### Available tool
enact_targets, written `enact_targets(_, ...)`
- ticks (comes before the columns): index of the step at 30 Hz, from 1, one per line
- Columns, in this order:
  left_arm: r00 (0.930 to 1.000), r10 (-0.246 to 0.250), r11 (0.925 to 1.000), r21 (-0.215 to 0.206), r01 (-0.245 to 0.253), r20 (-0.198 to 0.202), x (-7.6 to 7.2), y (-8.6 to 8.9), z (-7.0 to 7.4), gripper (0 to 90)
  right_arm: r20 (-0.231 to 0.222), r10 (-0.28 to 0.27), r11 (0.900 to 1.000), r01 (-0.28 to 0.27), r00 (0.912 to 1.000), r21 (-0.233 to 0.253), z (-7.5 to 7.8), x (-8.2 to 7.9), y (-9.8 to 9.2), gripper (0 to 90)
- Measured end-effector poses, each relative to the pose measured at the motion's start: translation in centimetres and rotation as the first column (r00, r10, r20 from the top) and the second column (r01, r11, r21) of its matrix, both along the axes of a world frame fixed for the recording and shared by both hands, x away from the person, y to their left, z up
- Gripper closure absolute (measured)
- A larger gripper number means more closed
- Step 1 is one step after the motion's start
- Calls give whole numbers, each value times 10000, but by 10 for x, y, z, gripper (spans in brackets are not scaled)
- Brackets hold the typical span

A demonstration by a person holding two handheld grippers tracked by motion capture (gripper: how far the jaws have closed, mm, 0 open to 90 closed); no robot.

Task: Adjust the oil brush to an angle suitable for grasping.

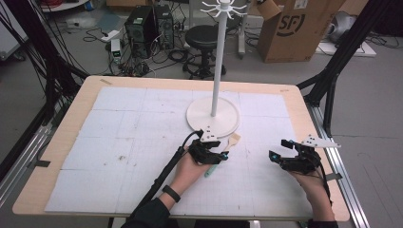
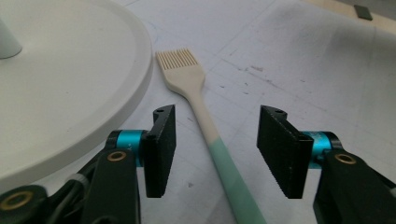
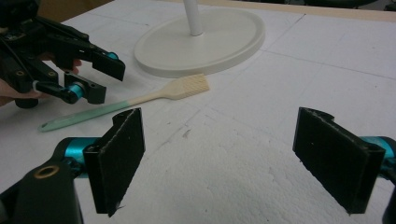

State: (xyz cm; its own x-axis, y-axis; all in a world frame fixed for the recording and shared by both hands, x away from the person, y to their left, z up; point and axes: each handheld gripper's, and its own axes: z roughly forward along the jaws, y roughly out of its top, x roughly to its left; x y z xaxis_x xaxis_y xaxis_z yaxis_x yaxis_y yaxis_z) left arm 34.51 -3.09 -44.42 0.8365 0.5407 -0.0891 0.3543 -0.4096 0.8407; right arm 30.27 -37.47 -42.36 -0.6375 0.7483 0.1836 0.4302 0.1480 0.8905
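My left hand-held gripper (image 1: 219,153) sits low over the table (image 1: 142,123), its jaws spread wide and holding nothing. The brush (image 2: 205,126) lies flat on the white mat between those jaws. In the left gripper view its handle runs up the middle of the gap, clear of both pads: the mint-green end comes toward me at the bottom, the cream part runs on ahead, and the flat bristle head points away. The head lies just beside the rim of the stand's round base (image 2: 70,93), not quite touching it as far as I can tell.

From above, the brush (image 1: 223,154) lies on a slant, its cream head near the front edge of the base (image 1: 228,121) and its green handle angled back toward my left hand (image 1: 187,168). The stand's white pole (image 1: 217,71) rises upright from the middle of the base.

My right hand-held gripper (image 1: 284,151) is off to the right, well apart from the brush, also low over the mat. Its jaws stand wide apart with nothing between them. In the right gripper view I look across the mat at the brush (image 3: 140,99), with my left hand-held gripper (image 3: 100,77) over its green handle, one jaw on either side, and the base (image 3: 210,42) behind.
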Motion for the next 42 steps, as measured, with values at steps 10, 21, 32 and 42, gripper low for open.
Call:
enact_targets(10,9997,203,9976,659,-192,-150,2,-11,-5,616,-39,-6,10000,7,10000,33,0,0,0,162)
enact_targets(21,9989,467,9925,1132,-465,10,-3,-20,-5,776,-41,7,10000,-7,10000,29,0,0,1,162)
enact_targets(32,9971,729,9932,922,-704,-238,-1,-19,-5,818,-18,5,10000,-5,10000,58,0,0,0,162)
enact_targets(42,9998,184,9974,691,-181,-29,-3,-19,-2,822,39,-18,9999,18,10000,110,1,0,-1,162)
